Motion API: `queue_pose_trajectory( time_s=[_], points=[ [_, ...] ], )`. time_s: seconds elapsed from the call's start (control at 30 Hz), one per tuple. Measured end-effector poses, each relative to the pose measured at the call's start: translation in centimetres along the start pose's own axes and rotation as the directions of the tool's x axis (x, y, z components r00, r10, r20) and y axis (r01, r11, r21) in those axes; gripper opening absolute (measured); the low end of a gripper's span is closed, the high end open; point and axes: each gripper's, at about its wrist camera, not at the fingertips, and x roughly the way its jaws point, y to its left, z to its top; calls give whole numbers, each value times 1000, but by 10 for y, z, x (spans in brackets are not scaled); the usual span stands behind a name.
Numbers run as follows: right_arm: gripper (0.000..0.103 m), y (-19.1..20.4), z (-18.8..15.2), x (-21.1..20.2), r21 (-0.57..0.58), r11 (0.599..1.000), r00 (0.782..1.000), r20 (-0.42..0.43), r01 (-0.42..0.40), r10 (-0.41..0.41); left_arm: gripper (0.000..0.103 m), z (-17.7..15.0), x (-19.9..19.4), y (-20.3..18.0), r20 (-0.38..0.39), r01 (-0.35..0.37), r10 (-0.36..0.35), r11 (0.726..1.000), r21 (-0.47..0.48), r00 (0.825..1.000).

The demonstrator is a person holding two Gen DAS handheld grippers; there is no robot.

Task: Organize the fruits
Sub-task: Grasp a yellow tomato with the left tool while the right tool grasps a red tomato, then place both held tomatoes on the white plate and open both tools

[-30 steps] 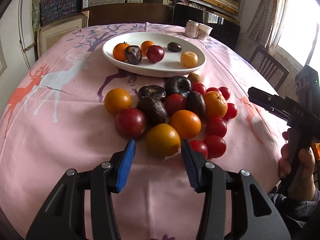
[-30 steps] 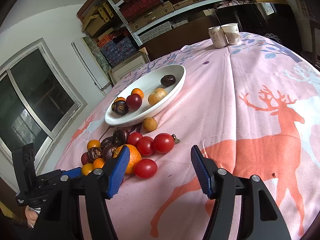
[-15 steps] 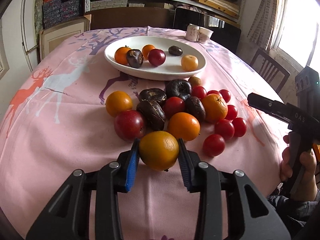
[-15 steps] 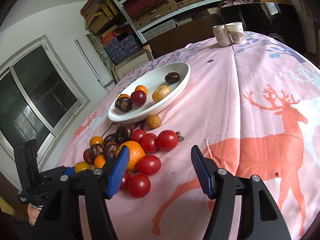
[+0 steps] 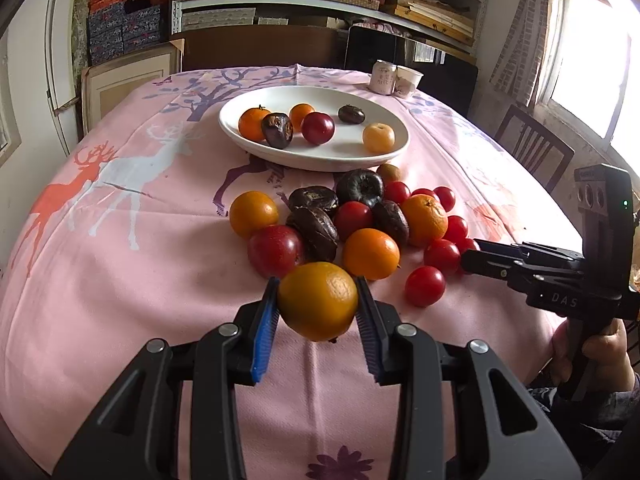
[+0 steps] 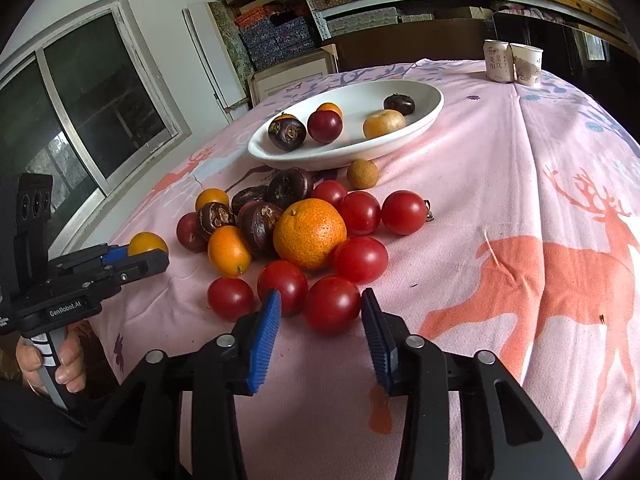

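Observation:
My left gripper is shut on an orange fruit at the near edge of the pile and holds it just off the pink cloth; in the right wrist view the same fruit shows at its fingertips. My right gripper has closed around a red tomato at the front of the pile, its blue pads against the tomato's sides. Loose on the cloth lie oranges, red tomatoes and dark wrinkled fruits. Beyond them a white oval plate carries several fruits.
Two paper cups stand at the table's far edge. A dark chair stands to the right of the table. A small tan fruit lies just in front of the plate. Shelves and boxes line the back wall.
The left jaws closed on the orange fruit and raised it a little. My right gripper swung left to the tomatoes and its jaws narrowed around one.

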Motion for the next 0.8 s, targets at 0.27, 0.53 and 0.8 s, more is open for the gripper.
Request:
queue_pose_trajectory(
  time_s=[0.27, 0.53, 0.8],
  points=[
    [28, -2, 9, -27, 31, 999, 998, 58, -32, 31, 36, 11, -9, 5, 35, 15, -14, 1000, -3, 999],
    [28, -13, 82, -32, 49, 998, 992, 119, -49, 43, 36, 69, 14, -4, 57, 26, -29, 998, 58, 998],
    [29, -26, 151, 41, 93, 995, 997, 67, -47, 41, 36, 134, 96, -19, -44, 33, -29, 995, 95, 999]
  ],
)
